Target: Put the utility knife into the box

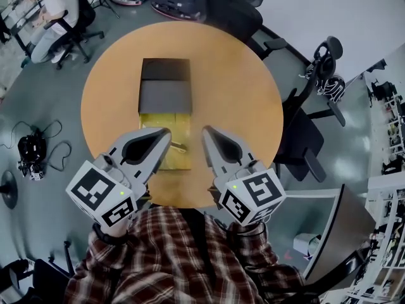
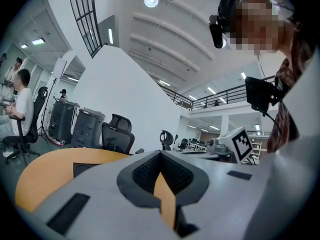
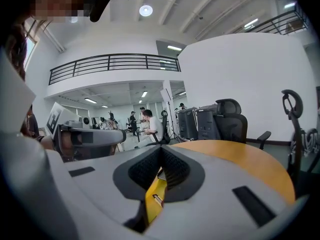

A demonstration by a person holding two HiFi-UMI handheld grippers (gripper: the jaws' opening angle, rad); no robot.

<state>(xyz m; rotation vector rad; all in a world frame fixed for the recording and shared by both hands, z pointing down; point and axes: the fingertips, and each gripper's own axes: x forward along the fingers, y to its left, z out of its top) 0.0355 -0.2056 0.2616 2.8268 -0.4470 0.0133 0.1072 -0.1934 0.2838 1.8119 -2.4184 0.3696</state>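
On the round wooden table (image 1: 253, 106) lies a long box with a black end (image 1: 166, 69), a dark grey middle part (image 1: 164, 97) and a yellow near part (image 1: 166, 126). A small slim grey piece (image 1: 179, 148), apparently the utility knife, rests on the yellow part between my two grippers. My left gripper (image 1: 166, 132) hovers over the yellow part's near left, jaws together with nothing in them. My right gripper (image 1: 205, 132) is just right of the box, shut and empty. Through the right jaws' slit the yellow surface (image 3: 155, 196) shows below.
Black office chairs (image 1: 304, 132) stand round the table's far and right sides, one with headphones (image 1: 329, 81) hung on it. A seated person (image 1: 54, 8) is at the far left. Cables and a small device (image 1: 31, 154) lie on the floor at the left.
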